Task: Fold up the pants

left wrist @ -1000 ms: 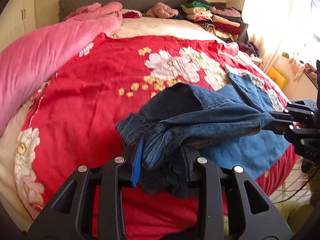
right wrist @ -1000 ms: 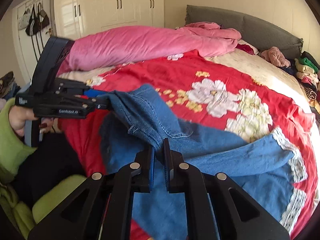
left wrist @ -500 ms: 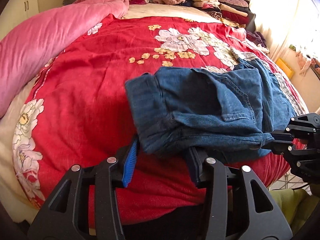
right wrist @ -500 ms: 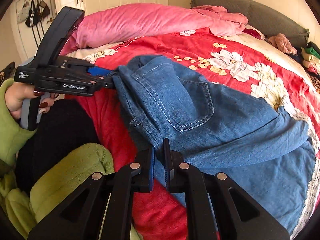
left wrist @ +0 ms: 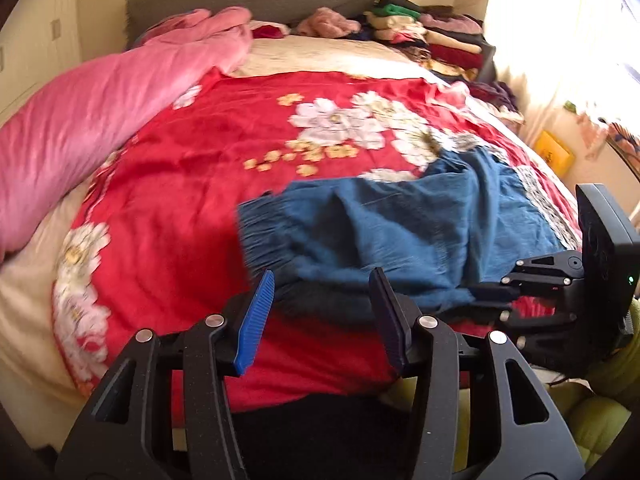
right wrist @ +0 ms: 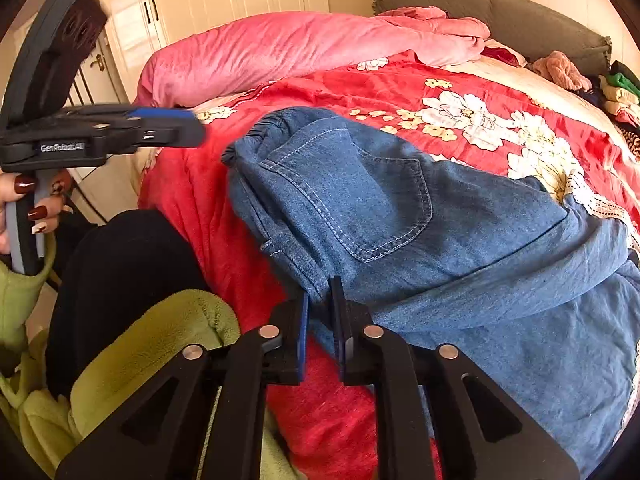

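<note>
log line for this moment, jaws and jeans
left gripper: jaws open, clear of jeans | right gripper: jaws just opening, denim edge between

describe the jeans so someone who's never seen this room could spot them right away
Start at the big bed under the red floral bedspread. The jeans lie on its near edge. They are the only blue denim there, with a stitched back pocket facing up, unlike the pink quilt behind.

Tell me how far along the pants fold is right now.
Done: the jeans lie doubled over on the red bedspread, back pocket up. In hand: the left tongs stand open, clear of the cloth; the right tongs have just been opening, denim edge between them. Left: any further fold and smoothing.
</note>
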`<state>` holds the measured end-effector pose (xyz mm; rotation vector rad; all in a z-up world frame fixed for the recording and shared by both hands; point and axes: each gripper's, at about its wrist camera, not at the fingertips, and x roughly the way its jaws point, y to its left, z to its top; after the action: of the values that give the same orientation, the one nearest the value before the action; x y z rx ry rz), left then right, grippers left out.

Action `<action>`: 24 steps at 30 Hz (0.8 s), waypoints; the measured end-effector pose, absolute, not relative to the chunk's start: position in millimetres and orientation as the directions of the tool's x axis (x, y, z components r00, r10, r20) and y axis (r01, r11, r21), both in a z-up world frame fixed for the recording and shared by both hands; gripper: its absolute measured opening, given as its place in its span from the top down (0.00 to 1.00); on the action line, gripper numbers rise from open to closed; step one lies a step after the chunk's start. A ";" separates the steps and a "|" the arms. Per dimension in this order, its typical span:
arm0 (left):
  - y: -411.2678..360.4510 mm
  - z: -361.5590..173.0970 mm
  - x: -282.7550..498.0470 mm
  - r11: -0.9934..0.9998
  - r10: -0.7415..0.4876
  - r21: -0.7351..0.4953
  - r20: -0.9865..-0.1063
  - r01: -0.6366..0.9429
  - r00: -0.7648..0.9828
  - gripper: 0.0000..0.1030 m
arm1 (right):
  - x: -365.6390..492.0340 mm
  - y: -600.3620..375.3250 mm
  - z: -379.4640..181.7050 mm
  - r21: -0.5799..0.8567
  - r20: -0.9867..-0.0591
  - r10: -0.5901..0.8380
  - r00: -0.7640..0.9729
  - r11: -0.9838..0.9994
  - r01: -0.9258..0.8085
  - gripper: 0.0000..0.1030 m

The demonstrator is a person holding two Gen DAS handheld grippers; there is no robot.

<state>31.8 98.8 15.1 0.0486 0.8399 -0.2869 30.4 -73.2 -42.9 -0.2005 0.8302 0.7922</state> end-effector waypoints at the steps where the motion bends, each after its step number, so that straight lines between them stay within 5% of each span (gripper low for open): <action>1: 86.8 11.8 39.4 0.952 -0.248 -0.071 -0.748 0.298 0.615 0.62 | 28.5 -76.6 -39.0 0.147 -0.721 0.561 0.407 0.697 -0.702 0.78; 9: 61.6 -34.8 67.6 0.951 -0.200 -0.038 -0.832 0.306 0.518 0.65 | 37.8 -123.0 -9.7 0.193 -0.654 0.554 0.515 0.781 -0.594 0.70; 16: 67.2 -43.1 65.9 0.951 -0.212 -0.059 -0.837 0.302 0.505 0.65 | 66.2 -116.8 -54.9 0.215 -0.790 0.445 0.423 0.846 -0.488 0.70; 20: 69.1 -37.6 64.6 0.953 -0.225 -0.072 -0.819 0.294 0.529 0.65 | 60.2 -125.3 -49.8 0.255 -0.772 0.472 0.425 0.843 -0.474 0.69; 24: 69.9 -11.9 52.0 0.953 -0.257 -0.101 -0.770 0.285 0.585 0.64 | 52.2 -155.9 -19.1 0.244 -0.718 0.465 0.518 0.865 -0.439 0.52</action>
<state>52.0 69.9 -11.9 0.0342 0.8921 -0.3159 52.2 -155.9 -19.1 0.0330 0.8718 0.5421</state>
